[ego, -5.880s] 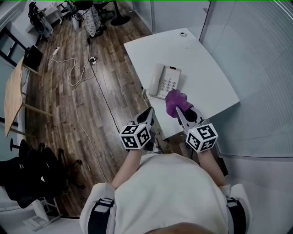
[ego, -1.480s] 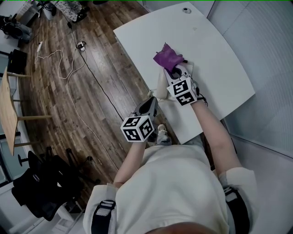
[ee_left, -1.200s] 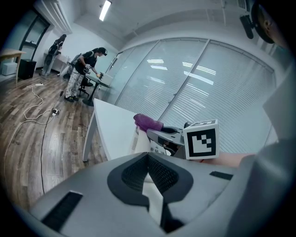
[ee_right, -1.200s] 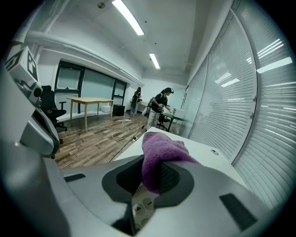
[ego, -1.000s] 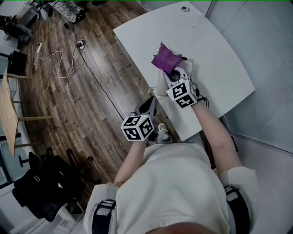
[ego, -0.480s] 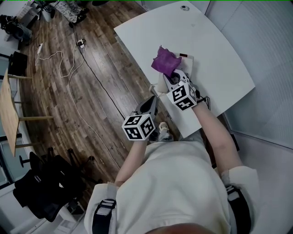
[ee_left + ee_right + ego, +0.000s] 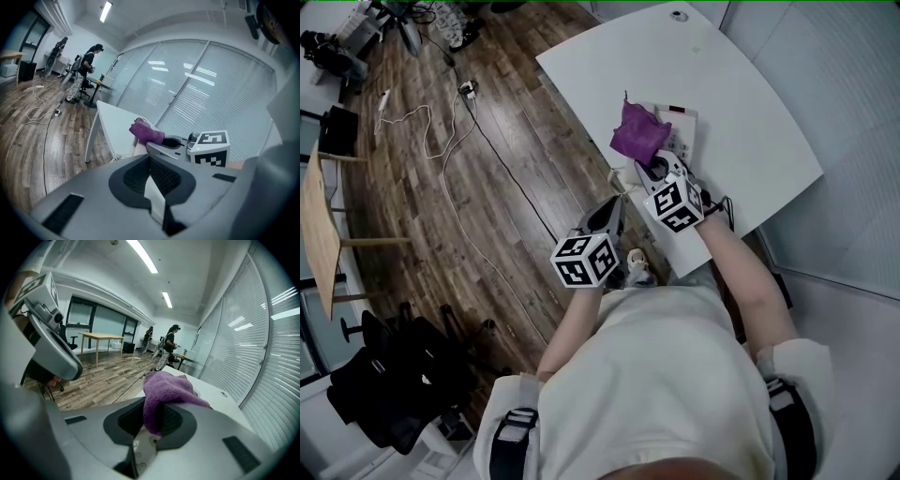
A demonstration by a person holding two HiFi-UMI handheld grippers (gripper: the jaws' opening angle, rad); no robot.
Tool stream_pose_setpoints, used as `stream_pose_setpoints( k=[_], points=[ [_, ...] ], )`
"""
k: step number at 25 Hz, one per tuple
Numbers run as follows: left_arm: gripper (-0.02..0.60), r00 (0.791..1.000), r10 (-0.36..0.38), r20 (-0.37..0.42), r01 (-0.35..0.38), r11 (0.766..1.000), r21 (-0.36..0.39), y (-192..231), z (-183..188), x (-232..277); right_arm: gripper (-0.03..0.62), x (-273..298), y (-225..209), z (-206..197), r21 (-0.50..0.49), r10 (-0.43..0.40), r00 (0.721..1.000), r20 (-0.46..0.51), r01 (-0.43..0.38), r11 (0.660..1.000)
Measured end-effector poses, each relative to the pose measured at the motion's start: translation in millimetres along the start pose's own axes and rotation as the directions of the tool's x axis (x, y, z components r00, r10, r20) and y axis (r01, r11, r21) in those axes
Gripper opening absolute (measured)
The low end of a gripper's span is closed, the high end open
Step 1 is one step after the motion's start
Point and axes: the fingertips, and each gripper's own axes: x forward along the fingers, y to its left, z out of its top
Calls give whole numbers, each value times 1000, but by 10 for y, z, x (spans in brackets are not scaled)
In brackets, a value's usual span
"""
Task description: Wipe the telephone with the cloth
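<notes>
Nearest the person, the left tongs (image 7: 611,208) hung shut with nothing between them, off the bench's edge above the wooden floor (image 7: 487,187), taking no part in the work. Just beyond, the right tongs (image 7: 649,169) were clamped on a fold of the purple cloth (image 7: 639,133). The cloth bunched up ahead of the jaws and lay over the left side of the white telephone (image 7: 682,120). The telephone's right side and the red strip at its far end showed bare beside the cloth. It sat close to the near edge of the white bench (image 7: 750,103).

The wiping looked under way. To do it well, the right tongs should ride low enough that cloth, not jaw tips, pressed on the casing. Strokes should be light, so the telephone did not slide toward the edge. The idle left tongs could steady the casing. The uncovered right side seemed the part left to wipe.
</notes>
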Motion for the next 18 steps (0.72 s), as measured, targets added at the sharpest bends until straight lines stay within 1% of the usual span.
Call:
stream_pose_setpoints(
  k=[6,18],
  points=[
    [21,1000,0,-3,0,1000,1,-24,-52,-49,61,-67,165,-55,14,25,1000,-4,-25,1000],
    [21,1000,0,2,0,1000,6,-46,-91,-114,61,-157,473,-204,7,75,997,-26,-75,997]
  ],
)
